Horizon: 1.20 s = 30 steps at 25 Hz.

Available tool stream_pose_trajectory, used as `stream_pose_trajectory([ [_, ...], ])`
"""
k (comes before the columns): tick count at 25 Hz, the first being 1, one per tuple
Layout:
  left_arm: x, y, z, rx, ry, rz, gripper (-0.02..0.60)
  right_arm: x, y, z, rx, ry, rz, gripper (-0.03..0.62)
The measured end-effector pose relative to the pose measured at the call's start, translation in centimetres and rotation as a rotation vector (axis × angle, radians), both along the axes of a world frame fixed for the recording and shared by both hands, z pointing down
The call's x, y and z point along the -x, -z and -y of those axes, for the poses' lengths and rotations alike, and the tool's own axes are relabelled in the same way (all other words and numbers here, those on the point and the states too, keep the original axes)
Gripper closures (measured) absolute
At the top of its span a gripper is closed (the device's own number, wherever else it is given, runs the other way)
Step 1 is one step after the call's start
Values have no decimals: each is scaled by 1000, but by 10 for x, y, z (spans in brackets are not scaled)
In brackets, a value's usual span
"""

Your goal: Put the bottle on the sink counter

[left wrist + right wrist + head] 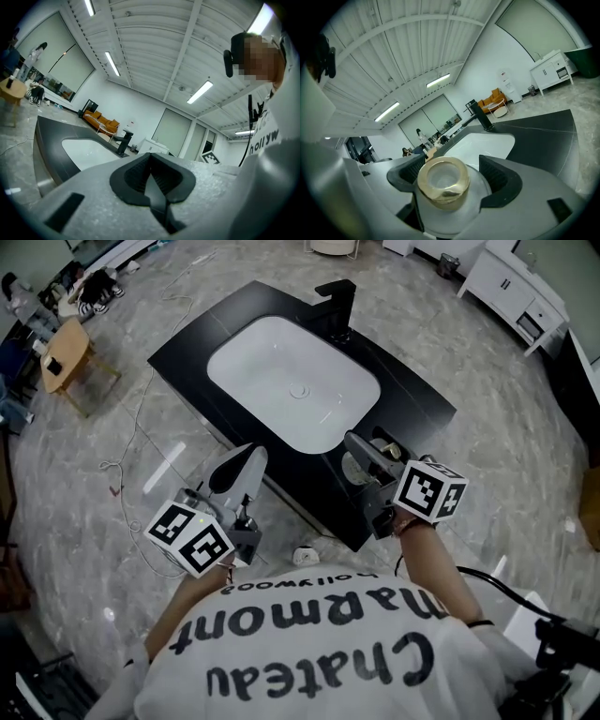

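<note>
A white bottle with a gold cap [443, 180] sits between the jaws of my right gripper [451, 177], which is shut on it. In the head view that gripper [364, 457] hovers over the front right corner of the black sink counter [412, 399], and the bottle [354, 469] shows as a pale round shape beneath it. The white basin [292, 381] and black faucet [339, 304] lie beyond. My left gripper [242, 472] hangs just off the counter's front edge, over the floor. Its dark pads [140, 176] are pressed together with nothing between them.
A wooden stool [66, 352] stands at the far left and a white cabinet [514, 285] at the upper right. A thin cable [131, 442] trails over the marble floor left of the counter. A small white object [307, 556] lies on the floor by my body.
</note>
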State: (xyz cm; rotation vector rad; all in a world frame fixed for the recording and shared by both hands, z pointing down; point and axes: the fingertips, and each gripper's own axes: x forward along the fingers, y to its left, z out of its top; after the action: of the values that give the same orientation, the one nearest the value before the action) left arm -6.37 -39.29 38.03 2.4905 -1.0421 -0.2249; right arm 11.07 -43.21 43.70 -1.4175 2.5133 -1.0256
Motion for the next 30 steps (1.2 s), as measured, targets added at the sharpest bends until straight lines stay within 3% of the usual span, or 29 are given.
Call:
stream_pose_trajectory([
  [16,10,-26,8,82,14,32,566,17,-72,15,135,55,-148,227],
  [30,15,-28,11,77,44,22,566,23,-81,16,111,78,-271,226],
])
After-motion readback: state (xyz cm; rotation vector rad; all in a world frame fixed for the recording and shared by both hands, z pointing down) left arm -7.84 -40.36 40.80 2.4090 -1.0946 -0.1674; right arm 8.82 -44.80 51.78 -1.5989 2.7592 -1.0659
